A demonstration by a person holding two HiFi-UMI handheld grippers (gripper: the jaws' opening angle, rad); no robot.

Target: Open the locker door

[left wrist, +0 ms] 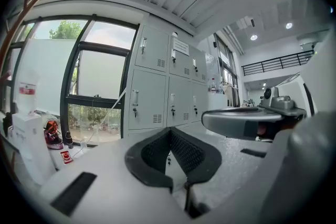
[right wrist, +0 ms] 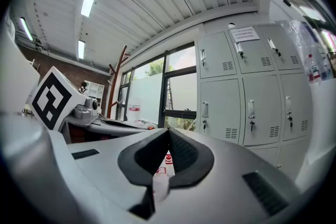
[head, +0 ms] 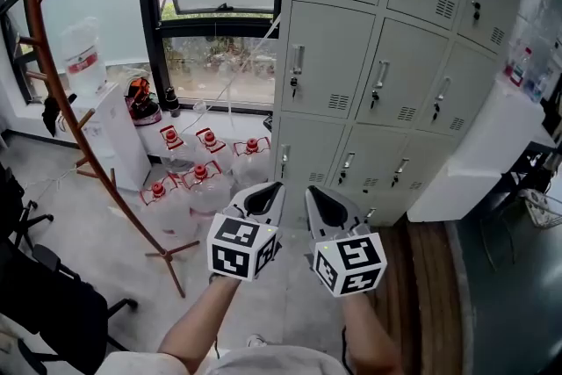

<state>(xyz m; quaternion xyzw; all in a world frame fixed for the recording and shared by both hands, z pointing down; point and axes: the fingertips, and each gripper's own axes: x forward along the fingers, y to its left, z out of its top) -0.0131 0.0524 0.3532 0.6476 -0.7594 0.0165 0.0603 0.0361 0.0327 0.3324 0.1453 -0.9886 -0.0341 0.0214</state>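
Observation:
A bank of grey lockers [head: 386, 57] stands ahead and to the right, every door closed, each with a small upright handle [head: 298, 61] and a key below it. Both grippers hover side by side well short of the lockers, pointing roughly level at the lower row. My left gripper [head: 263, 199] is shut with nothing in it, and so is my right gripper [head: 323, 205]. In the left gripper view the jaws [left wrist: 169, 131] meet in front of the lockers [left wrist: 149, 97]. The right gripper view shows the shut jaws [right wrist: 169, 131] and the lockers [right wrist: 252, 92] to the right.
Several large water bottles [head: 198, 180] with red caps stand on the floor left of the lockers, below a window [head: 219, 57]. A wooden coat stand [head: 53, 75] and a white water dispenser [head: 118, 132] are at the left. A white cabinet [head: 492, 149] adjoins the lockers' right side.

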